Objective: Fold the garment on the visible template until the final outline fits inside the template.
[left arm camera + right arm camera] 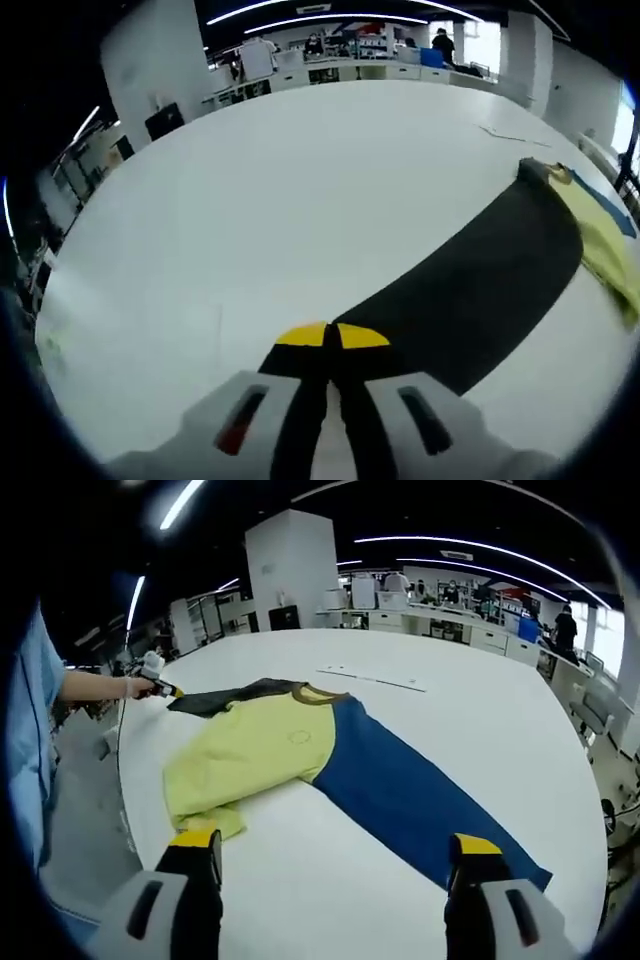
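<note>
A long-sleeved garment lies flat on the white table (pixel 470 720). It has a yellow body (pixel 262 748), a blue sleeve (pixel 400 790) and a black sleeve (pixel 480 280). My left gripper (pixel 331 336) is shut, its yellow tips pressed together on the black sleeve's cuff end. The same left gripper (pixel 160 688) appears in the right gripper view, in a person's hand, at the tip of the black sleeve (pixel 225 698). My right gripper (pixel 335 845) stands wide open above the table, near the yellow hem and the blue cuff, with nothing between its jaws.
A thin marked line (pixel 375 678) runs across the table beyond the garment's collar. The table's edge curves close to the left gripper. A person's blue sleeve (pixel 30 730) is at the left. Desks and shelves (pixel 440 615) stand far behind.
</note>
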`<action>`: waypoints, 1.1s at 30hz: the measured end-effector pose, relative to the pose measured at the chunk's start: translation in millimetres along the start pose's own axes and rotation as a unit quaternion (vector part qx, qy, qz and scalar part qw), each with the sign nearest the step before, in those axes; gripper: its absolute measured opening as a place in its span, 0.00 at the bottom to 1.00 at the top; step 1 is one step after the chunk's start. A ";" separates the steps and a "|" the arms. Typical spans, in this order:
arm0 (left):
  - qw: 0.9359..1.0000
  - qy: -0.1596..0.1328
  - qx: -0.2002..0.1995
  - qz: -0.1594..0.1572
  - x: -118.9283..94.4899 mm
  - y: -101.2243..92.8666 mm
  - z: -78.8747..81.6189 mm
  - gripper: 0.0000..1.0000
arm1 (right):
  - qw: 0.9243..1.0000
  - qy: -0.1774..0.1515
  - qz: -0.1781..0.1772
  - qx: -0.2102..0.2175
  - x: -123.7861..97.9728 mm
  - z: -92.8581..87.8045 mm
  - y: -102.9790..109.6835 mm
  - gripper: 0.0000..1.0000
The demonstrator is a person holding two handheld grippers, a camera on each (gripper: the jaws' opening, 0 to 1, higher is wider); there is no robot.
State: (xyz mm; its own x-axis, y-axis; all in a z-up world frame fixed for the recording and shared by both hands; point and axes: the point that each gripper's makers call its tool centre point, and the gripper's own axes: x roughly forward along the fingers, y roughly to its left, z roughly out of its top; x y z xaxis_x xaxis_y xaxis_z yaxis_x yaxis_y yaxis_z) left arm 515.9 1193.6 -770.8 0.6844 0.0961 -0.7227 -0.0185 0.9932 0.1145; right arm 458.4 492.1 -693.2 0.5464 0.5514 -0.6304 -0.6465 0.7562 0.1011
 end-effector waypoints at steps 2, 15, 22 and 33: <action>1.000 0.000 0.011 0.005 4.6 3.3 5.0 0.00 | 1.000 0.002 0.003 0.002 2.1 -1.4 2.8 0.94; 0.998 0.004 0.056 0.042 12.6 18.2 14.1 0.00 | 1.000 0.009 0.011 0.012 3.5 -11.2 19.3 0.93; 0.997 -0.013 0.070 0.039 10.7 17.9 21.9 0.20 | 1.000 0.011 0.016 0.020 3.6 -17.3 25.4 0.93; 0.997 -0.059 0.041 0.001 -2.4 4.3 38.2 0.61 | 1.000 0.003 0.021 0.021 3.4 -14.9 29.2 0.93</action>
State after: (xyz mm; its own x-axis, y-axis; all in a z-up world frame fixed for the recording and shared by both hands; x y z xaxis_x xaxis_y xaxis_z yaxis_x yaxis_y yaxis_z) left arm 542.0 1195.2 -742.5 0.7650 0.0842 -0.6386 0.0376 0.9839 0.1748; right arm 433.4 510.8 -703.9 0.5156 0.5812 -0.6296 -0.6455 0.7467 0.1607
